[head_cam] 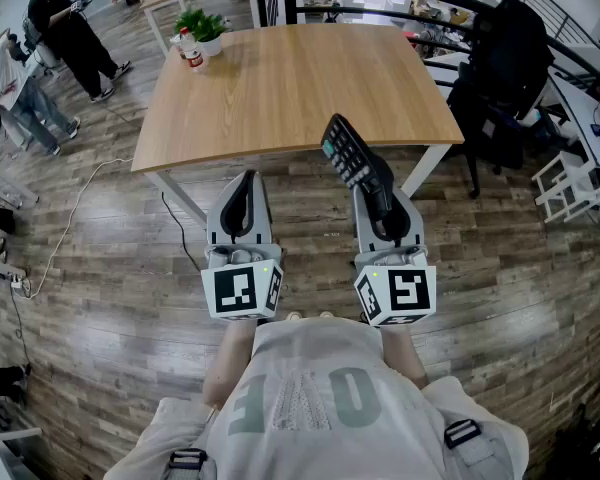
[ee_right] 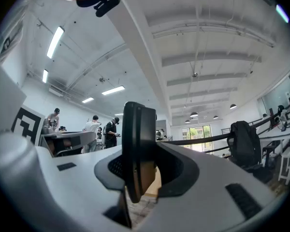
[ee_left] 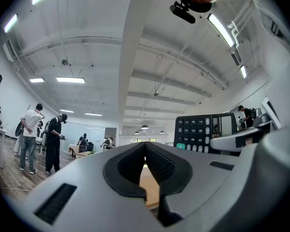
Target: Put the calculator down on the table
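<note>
The calculator stands edge-on in the right gripper, whose jaws are clamped on its lower end. Its far end juts up and ahead of the claw, towards the near edge of the wooden table. Beside it, the left gripper is closed and empty. Gripped by one end only, the calculator could pivot; released this early, it would likely hit the floor.

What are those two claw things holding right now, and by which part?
The right gripper clamps a black calculator by its display end; the key end sticks out toward the table. The left gripper holds nothing.
</note>
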### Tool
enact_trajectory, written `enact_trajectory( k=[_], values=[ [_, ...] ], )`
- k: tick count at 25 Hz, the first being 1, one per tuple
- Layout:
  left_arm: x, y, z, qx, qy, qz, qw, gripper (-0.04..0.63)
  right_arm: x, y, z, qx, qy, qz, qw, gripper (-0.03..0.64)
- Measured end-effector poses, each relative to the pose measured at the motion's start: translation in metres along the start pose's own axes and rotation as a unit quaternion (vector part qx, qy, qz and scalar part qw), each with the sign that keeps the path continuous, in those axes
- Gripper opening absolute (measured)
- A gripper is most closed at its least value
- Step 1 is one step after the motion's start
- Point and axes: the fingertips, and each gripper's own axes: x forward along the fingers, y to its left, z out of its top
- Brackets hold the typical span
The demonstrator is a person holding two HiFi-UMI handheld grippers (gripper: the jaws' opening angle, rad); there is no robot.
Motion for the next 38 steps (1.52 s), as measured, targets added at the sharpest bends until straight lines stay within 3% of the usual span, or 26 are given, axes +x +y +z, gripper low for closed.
enact_trajectory(
  k=[9,14,22,28,38],
  values=[
    [0.019,-0.01,-0.005,0.019,-0.001,-0.006,0.9998,0.009,0.019,0.003,-0.002,-0.012,-0.013,0.025,1.0,0.123],
    [0.008,-0.005,-0.03,0.025,0.037,0.013,0.9989,0.009,0.007,0.001,-0.029,0.019,0.007,0.034,0.999,0.123],
    [0.034,-0.014,-0.024,0.036,-0.004,0.012,0.9993,0.009,0.019,-0.039,-0.024,0.008,-0.034,0.018,0.999,0.123],
    [0.058,-0.014,-0.034,0.026,-0.001,0.011,0.9996,0.009,0.025,-0.056,-0.036,0.001,-0.019,0.013,1.0,0.123],
    [0.145,-0.012,-0.064,0.015,-0.015,-0.036,0.9991,0.009,0.087,-0.09,-0.054,0.007,-0.01,-0.021,1.0,0.123]
  ],
)
